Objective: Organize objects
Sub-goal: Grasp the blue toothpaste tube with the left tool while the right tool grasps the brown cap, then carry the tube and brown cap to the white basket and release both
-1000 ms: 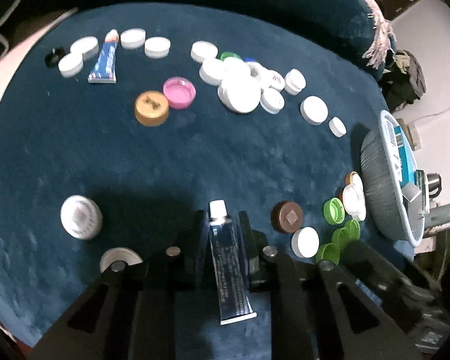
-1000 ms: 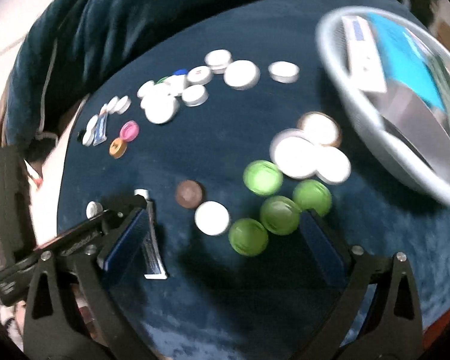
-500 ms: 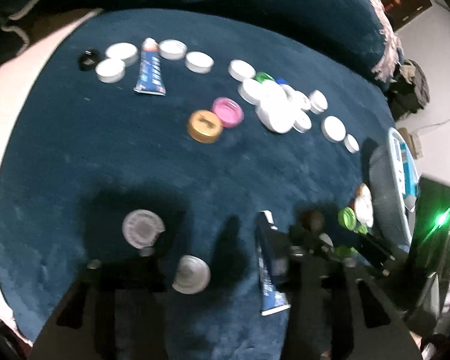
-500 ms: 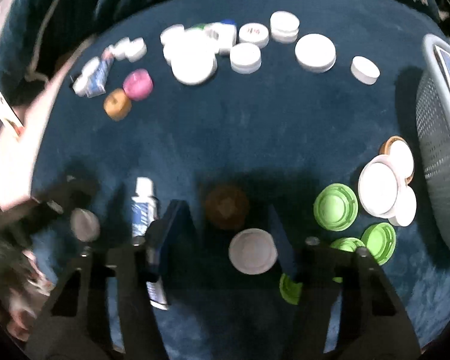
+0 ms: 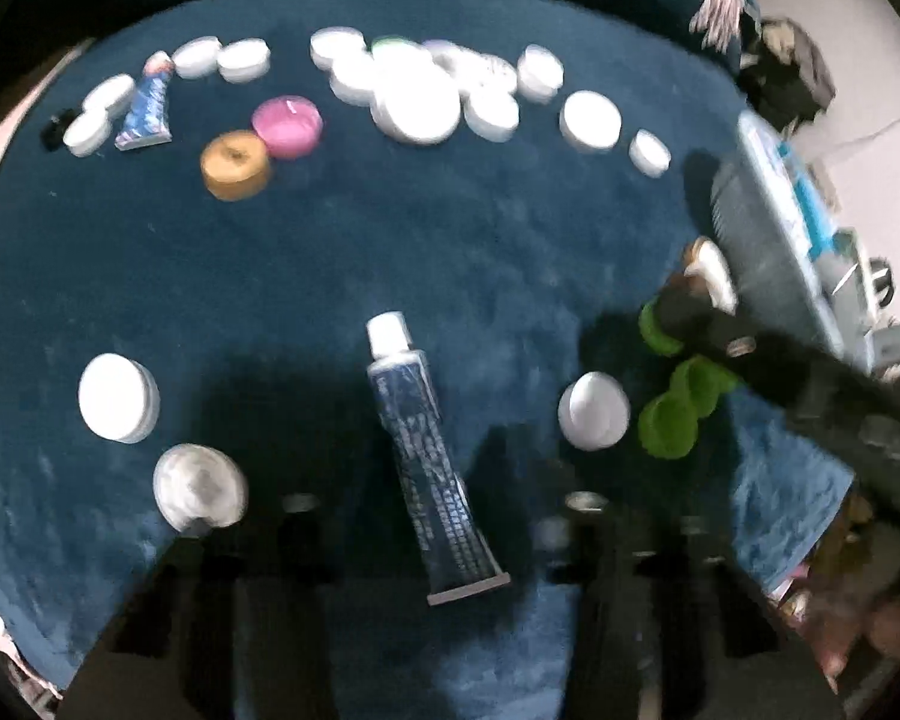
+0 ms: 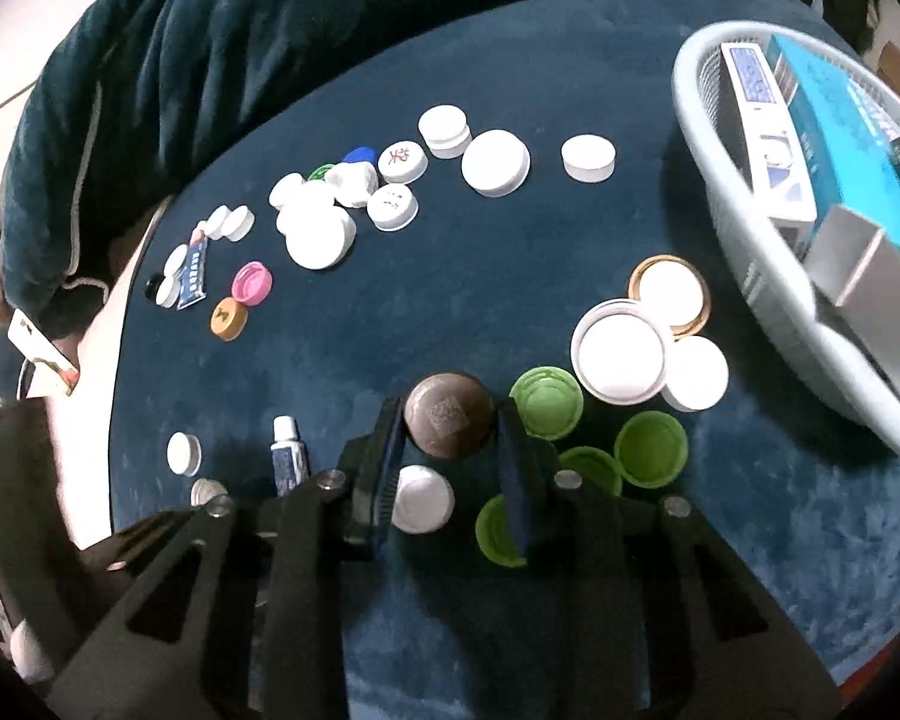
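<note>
My right gripper (image 6: 450, 438) is shut on a brown cap (image 6: 449, 415), its two pads against the cap's sides on the blue cloth. A white cap (image 6: 421, 499) lies just under it. My left gripper (image 5: 438, 510) is open, and a dark blue tube (image 5: 426, 468) with a white cap lies loose on the cloth between its blurred fingers. The tube also shows in the right wrist view (image 6: 288, 456). In the left wrist view the right gripper (image 5: 684, 312) reaches in from the right over the green caps (image 5: 684, 396).
Green caps (image 6: 594, 426) and white lids (image 6: 621, 351) lie right of my right gripper. A grey basket (image 6: 744, 240) of boxes stands at far right. White caps (image 5: 414, 102), a pink cap (image 5: 287, 125), a gold cap (image 5: 235, 164) and a small tube (image 5: 144, 108) lie at the back.
My left gripper let go of the blue tube, opened and drew back. My right gripper swung left from the green caps and closed on the brown cap.
</note>
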Motion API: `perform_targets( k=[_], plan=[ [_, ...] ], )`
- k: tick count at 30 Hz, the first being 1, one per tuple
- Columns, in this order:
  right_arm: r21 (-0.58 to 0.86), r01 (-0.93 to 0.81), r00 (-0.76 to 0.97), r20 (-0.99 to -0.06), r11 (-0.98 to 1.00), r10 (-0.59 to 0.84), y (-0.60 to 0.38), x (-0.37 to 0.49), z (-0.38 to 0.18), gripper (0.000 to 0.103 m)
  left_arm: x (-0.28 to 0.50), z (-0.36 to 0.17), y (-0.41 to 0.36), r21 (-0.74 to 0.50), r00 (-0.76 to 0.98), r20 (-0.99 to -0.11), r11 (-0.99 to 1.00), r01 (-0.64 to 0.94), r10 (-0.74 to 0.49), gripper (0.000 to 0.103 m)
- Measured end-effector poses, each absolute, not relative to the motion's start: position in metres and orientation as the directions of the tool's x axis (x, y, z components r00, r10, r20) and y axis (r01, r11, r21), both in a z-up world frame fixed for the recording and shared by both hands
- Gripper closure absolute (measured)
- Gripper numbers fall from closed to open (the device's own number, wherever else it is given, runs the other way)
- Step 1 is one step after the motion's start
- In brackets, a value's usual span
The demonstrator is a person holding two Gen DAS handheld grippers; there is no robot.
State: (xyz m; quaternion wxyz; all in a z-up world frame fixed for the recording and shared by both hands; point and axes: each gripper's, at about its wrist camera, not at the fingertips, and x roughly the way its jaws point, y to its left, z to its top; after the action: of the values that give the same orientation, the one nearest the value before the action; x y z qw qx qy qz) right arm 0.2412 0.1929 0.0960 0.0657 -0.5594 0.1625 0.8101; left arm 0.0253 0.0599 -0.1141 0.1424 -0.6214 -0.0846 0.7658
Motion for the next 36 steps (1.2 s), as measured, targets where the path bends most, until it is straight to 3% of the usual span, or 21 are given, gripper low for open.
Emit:
perform_targets(
  k=[7, 15, 19, 24, 36],
  plan=[
    [0.205, -0.25, -0.375, -0.922, -0.947, -0.1, 0.194, 0.265, 0.126, 0.072, 0.029, -0.101, 0.044, -0.381, -0.219, -0.895, -0.921, -0.079, 0.389, 0.085],
    [0.286, -0.288, -0.434, -0.89, -0.914, -0.141, 0.221, 0.27, 0.173, 0.072, 0.029, -0.039, 0.045, -0.435, -0.322, -0.831, -0.89, -0.134, 0.454, 0.085],
    [0.273, -0.325, -0.5, -0.862, -0.906, -0.08, 0.259, 0.278, 0.215, 0.072, 0.028, -0.014, 0.063, -0.462, -0.334, -0.799, -0.866, -0.192, 0.501, 0.085],
    [0.194, -0.454, -0.511, -0.857, -0.87, 0.075, 0.317, 0.297, 0.224, 0.072, 0.021, 0.003, 0.107, -0.48, -0.294, -0.781, -0.831, -0.282, 0.551, 0.085],
    [0.365, -0.66, -0.541, -0.838, -0.657, 0.078, 0.4, 0.333, 0.212, 0.072, 0.003, 0.05, 0.252, -0.505, -0.203, -0.708, -0.687, -0.523, 0.676, 0.085]
  ],
)
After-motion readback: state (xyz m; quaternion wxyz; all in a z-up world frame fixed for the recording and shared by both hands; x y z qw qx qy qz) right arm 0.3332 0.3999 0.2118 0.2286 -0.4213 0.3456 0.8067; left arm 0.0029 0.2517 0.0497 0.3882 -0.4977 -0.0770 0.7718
